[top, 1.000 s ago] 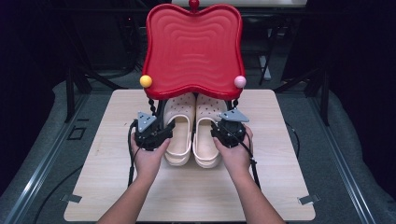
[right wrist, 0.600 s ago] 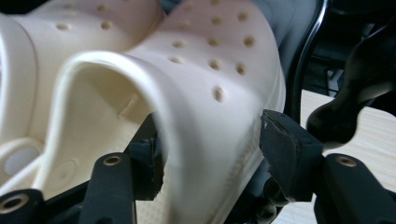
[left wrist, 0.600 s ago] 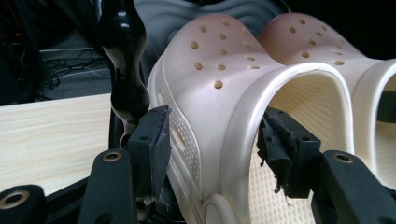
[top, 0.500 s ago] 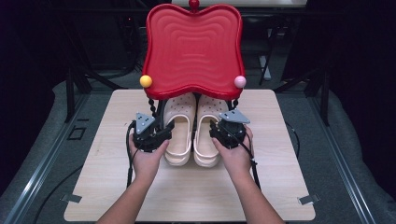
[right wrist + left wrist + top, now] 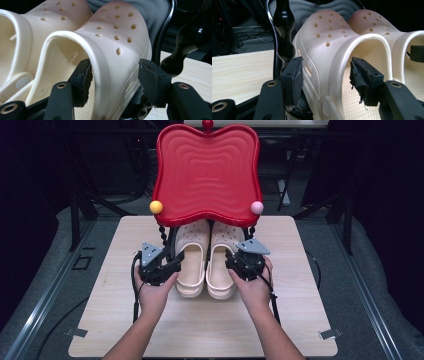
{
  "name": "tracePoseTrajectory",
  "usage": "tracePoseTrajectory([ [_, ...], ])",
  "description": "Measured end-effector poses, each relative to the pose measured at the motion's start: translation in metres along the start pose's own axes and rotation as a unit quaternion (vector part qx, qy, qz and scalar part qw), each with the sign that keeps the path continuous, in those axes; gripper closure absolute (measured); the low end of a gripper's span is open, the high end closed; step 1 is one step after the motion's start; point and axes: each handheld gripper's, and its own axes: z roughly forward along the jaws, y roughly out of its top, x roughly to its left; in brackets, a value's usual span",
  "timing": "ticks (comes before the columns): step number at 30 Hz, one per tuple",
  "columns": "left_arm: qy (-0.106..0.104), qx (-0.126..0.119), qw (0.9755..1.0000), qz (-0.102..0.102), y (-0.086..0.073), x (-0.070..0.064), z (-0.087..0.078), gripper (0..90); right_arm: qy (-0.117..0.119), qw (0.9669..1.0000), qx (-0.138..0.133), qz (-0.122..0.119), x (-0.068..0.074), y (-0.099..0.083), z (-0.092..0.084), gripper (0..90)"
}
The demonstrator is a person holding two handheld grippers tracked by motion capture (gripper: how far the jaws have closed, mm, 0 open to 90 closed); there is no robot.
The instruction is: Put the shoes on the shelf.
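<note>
Two cream clogs stand side by side on the table, toes under a red wavy tray [image 5: 207, 175] on a stand. My left gripper [image 5: 172, 262] straddles the outer wall of the left clog [image 5: 192, 270]. In the left gripper view [image 5: 328, 80] one pad is outside that wall [image 5: 322, 62] and one inside, with a gap, so it is open. My right gripper [image 5: 237, 262] straddles the outer wall of the right clog [image 5: 222, 270]. Its jaws [image 5: 115, 80] have just been opening, and the clog wall [image 5: 117, 65] stands between the parted pads.
The light wooden table [image 5: 300, 320] has free room in front of the clogs and at both sides. Black beaded stand legs [image 5: 162, 237] rise close beside each gripper, as the post [image 5: 284, 37] and the post [image 5: 185, 50] show. Dark floor and cables surround the table.
</note>
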Motion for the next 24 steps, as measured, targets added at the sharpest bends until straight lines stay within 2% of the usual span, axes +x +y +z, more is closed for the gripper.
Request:
tracePoseTrajectory([
  [6, -0.003, -0.003, 1.0000, -0.001, -0.001, -0.001, -0.006, 44.4, 0.000, 0.9999, -0.012, -0.008, 0.004, 0.001, -0.006, 44.6],
  [14, -0.007, -0.005, 1.0000, 0.002, 0.000, -0.002, -0.014, 44.7, 0.006, 0.9998, -0.012, -0.013, 0.007, 0.001, -0.010, 44.8],
  [20, -0.019, -0.009, 0.9998, -0.003, 0.000, -0.002, -0.027, 46.4, 0.016, 0.9993, -0.025, -0.021, 0.010, 0.002, -0.022, 46.3],
  [24, -0.030, -0.009, 0.9995, 0.004, 0.000, -0.003, -0.037, 47.6, 0.026, 0.9989, -0.029, -0.025, 0.012, 0.002, -0.033, 48.5],
])
